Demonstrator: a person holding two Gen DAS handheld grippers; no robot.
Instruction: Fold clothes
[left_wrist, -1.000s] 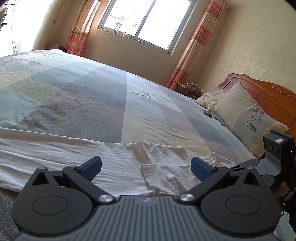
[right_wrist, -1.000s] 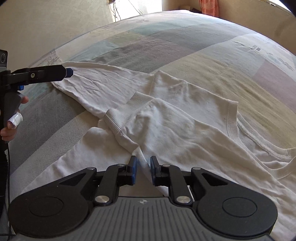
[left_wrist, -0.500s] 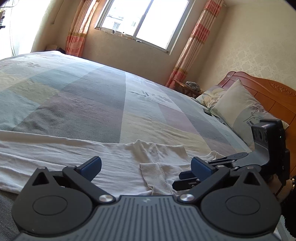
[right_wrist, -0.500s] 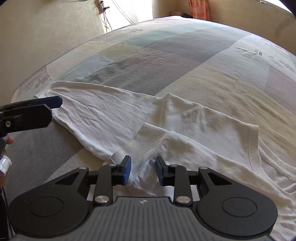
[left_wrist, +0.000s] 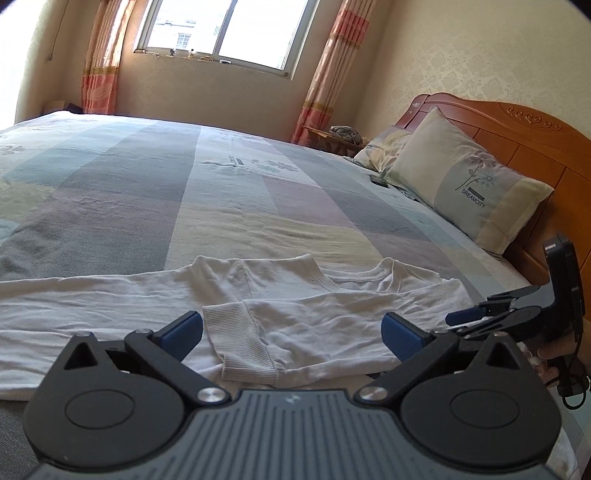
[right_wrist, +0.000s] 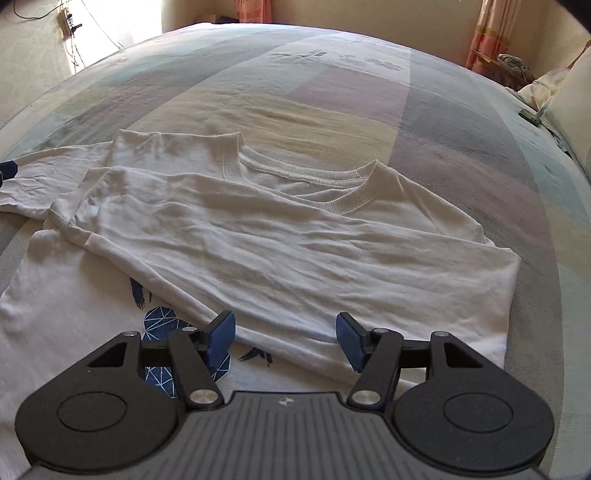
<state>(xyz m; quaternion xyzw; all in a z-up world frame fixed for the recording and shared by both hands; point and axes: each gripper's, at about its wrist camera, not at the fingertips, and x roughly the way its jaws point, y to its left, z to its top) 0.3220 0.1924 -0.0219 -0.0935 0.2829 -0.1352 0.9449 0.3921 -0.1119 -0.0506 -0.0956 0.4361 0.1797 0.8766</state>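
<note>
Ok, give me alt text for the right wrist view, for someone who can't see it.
A white long-sleeved shirt lies on a pastel patchwork bedspread, one sleeve folded across its chest, a dark blue geometric print peeking out beneath. The right gripper hovers over the sleeve with its blue-padded jaws open, having just been opening, nothing between them.

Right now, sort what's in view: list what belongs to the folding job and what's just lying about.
For the job:
- white shirt, one sleeve folded across it
- left gripper, open
- right gripper, open, jaws just opening, nothing pinched
- bed, the work surface

Lying about:
- pillows
- dark small object by the pillows
- curtains
- window
</note>
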